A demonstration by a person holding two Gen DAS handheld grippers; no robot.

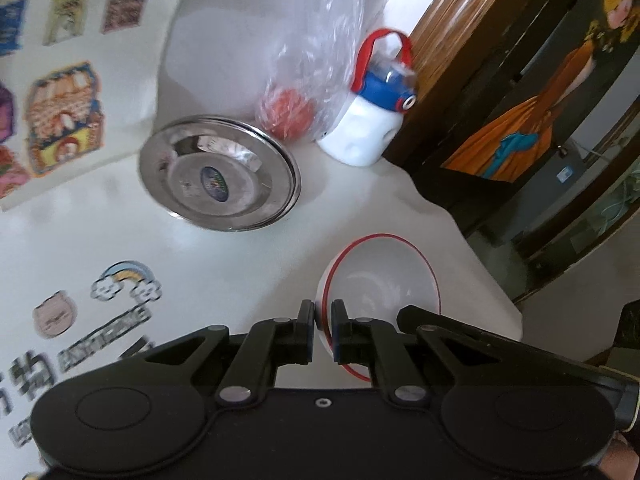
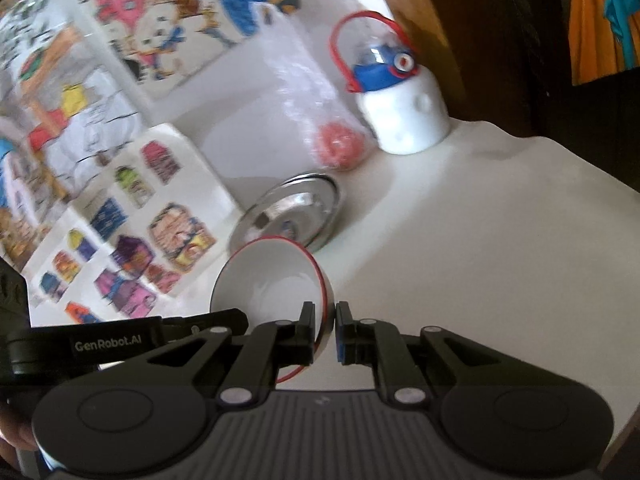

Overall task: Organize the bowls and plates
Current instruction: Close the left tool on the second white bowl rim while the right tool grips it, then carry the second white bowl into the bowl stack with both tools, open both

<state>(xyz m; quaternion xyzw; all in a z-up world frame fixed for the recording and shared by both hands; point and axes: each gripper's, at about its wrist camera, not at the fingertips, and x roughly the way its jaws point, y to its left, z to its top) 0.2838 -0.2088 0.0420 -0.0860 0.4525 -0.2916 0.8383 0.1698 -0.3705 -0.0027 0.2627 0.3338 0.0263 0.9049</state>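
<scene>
A white bowl with a red rim (image 1: 384, 276) hangs tilted above the white table, held from two sides. My left gripper (image 1: 323, 328) is shut on its left rim, one pad inside the wall and one outside. My right gripper (image 2: 325, 332) is shut on the opposite rim of the same bowl (image 2: 268, 280). Part of the other tool shows in each view, at the bowl's right edge in the left wrist view and at the left in the right wrist view. A steel plate (image 1: 218, 174) with a label in its middle lies on the table beyond the bowl, also visible as the steel plate (image 2: 292, 208).
At the back stand a white bottle with a blue lid and red handle (image 1: 368, 132) (image 2: 404, 116) and a clear plastic bag holding a red round thing (image 1: 288, 112) (image 2: 340, 146). A sticker-covered white panel (image 1: 64, 116) borders the left. The table edge (image 1: 480, 264) drops off at the right.
</scene>
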